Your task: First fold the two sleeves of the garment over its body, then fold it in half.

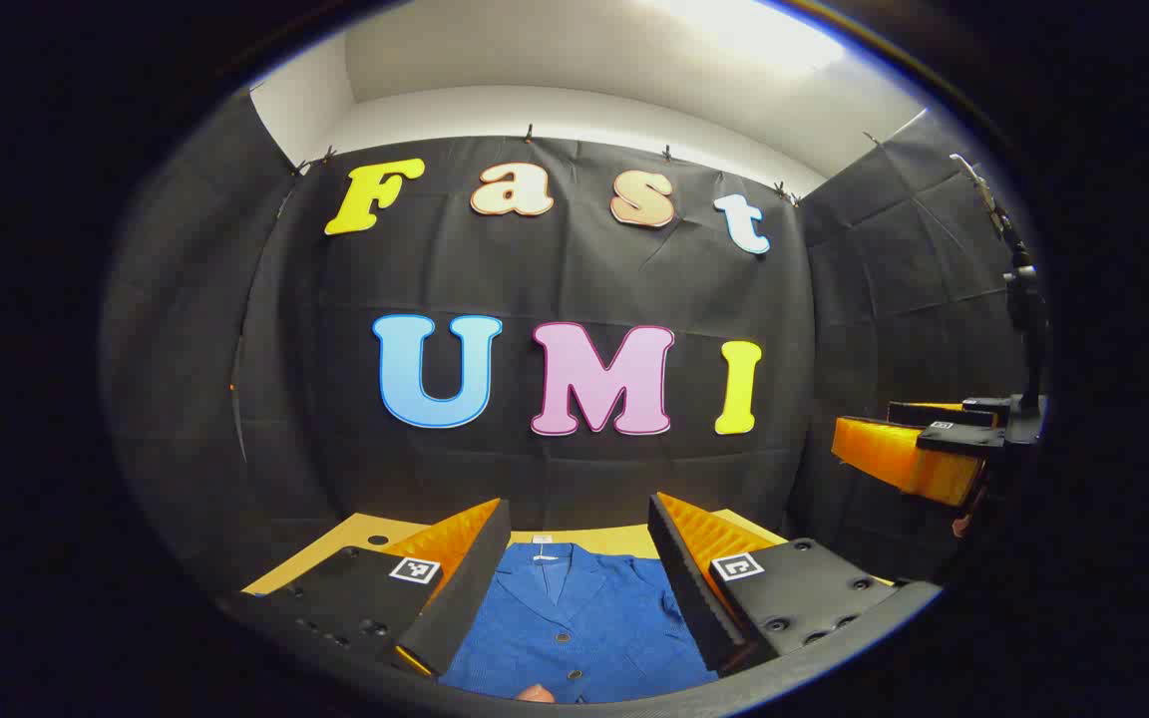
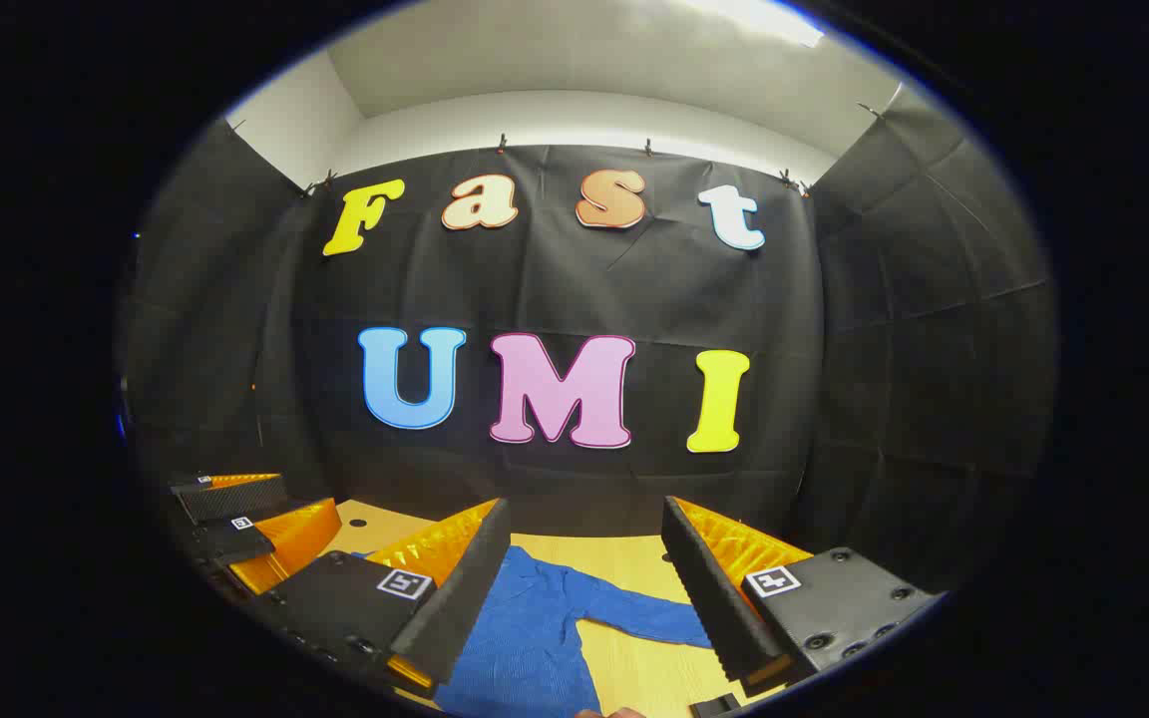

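Blue woven shirt [image 1: 574, 618] lying flat on the pale wooden table [image 1: 624, 538] — collar, placket and two buttons visible, lower body cut off; one sleeve [image 2: 634, 613] spread sideways. Left gripper [image 1: 570, 583] and right gripper [image 2: 584, 598] — ribbed fingers apart, raised above the cloth, holding nothing.

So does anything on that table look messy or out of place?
Nothing stands out. The blue shirt lies flat on the wooden table, collar toward the wall, one sleeve spread out to the side, not yet folded. The left tool and right tool are open above it.
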### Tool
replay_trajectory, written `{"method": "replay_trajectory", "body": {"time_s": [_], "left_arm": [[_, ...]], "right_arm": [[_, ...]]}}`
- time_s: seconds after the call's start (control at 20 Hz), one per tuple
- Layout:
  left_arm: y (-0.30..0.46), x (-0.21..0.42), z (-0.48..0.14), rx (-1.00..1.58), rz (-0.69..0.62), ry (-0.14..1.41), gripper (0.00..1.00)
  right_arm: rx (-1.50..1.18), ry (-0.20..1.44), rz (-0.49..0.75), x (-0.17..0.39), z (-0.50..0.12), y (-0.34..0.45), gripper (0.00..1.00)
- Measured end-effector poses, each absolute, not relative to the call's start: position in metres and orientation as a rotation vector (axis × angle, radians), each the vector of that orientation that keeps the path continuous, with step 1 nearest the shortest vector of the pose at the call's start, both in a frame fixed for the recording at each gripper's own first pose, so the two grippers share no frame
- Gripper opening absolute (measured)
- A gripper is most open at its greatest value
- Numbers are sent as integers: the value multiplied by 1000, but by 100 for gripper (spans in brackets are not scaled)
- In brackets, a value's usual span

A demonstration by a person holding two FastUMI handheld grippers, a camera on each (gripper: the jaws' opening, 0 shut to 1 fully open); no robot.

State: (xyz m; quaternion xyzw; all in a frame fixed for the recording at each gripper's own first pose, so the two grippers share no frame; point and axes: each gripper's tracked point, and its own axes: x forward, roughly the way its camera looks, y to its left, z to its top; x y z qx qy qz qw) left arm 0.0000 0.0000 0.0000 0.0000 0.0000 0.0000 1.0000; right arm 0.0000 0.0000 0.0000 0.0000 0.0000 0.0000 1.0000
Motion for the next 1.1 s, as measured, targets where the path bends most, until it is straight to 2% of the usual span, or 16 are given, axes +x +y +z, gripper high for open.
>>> {"method": "replay_trajectory", "body": {"time_s": [0.05,0.15,0.2,0.25,0.95,1.0,1.1], "left_arm": [[1,2,0,-5,1,2,82],[1,3,1,-8,2,2,81],[2,3,1,-6,3,-1,81],[3,5,1,-4,4,-4,81],[15,15,2,40,46,2,81],[13,17,3,37,48,1,81],[12,17,6,14,43,-7,81]], "right_arm": [[-3,-2,1,0,1,0,98],[-8,-3,3,1,1,1,98],[-10,-2,5,2,0,1,89],[-11,0,5,2,0,2,88],[-12,13,-7,12,-6,0,88],[-11,13,-8,12,-6,-1,98],[-10,13,-9,13,-7,-2,98]]}}
